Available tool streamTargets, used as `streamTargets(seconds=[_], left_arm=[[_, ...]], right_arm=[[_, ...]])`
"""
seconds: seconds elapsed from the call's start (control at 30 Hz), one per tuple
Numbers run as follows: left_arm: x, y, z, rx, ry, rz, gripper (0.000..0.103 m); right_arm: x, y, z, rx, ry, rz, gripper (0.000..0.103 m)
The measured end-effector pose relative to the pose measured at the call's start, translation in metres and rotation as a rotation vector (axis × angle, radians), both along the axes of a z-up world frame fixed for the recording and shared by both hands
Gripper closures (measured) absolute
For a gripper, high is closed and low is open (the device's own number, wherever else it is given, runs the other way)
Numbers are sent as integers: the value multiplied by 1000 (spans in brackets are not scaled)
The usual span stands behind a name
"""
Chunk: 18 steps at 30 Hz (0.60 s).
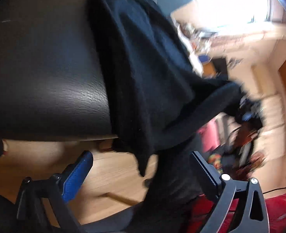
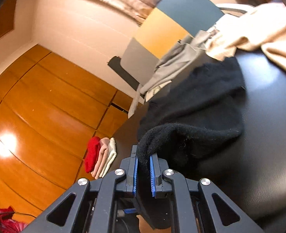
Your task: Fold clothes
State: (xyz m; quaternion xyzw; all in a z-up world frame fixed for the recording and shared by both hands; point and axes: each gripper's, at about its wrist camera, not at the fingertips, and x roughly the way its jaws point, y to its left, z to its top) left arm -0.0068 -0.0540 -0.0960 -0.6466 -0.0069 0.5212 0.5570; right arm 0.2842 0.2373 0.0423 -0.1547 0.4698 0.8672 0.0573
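Right wrist view, right gripper [image 2: 143,160] clamping black garment [image 2: 197,104], left gripper [image 1: 141,167] gaping wide

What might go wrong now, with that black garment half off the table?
The left gripper is open, so only the right gripper holds the black garment. Part of it hangs over the dark table edge and may slide to the floor. Pulling could also drag the beige cloth.

The dark table [image 2: 269,116] lies bare right of the black knit garment [image 2: 197,104], leaving open room there. Beyond the garment, grey trousers [image 2: 174,71] and tan cloth [image 2: 259,35] crowd the table's far edge. Left of the garment, folded clothes [image 2: 100,157] sit stacked.
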Motion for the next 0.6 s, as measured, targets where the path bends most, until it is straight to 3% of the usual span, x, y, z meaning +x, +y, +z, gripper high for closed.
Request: streamTargets(seconds=[0.17,0.23,0.27,0.3,0.33,0.4,0.6], left_arm=[[15,31,-12,-101,103,7,2],[15,37,-17,-133,100,32,4],[14,38,-21,-157,87,44,22],[12,38,-25,-177,59,51,51],[11,37,-29,-181,19,51,60],[10,34,-30,-145,-49,54,93],[10,21,0,-14,-55,32,94]], right_arm=[[-5,-5,-2,-12,17,14,92],[-4,-6,-6,-25,20,9,92],[-3,-7,-8,-33,22,4,92],[-1,-7,-10,-40,24,-1,92],[1,-7,-12,-47,23,-6,92],[4,-6,-17,-59,18,-15,92],[16,-7,-35,-108,5,-41,92]])
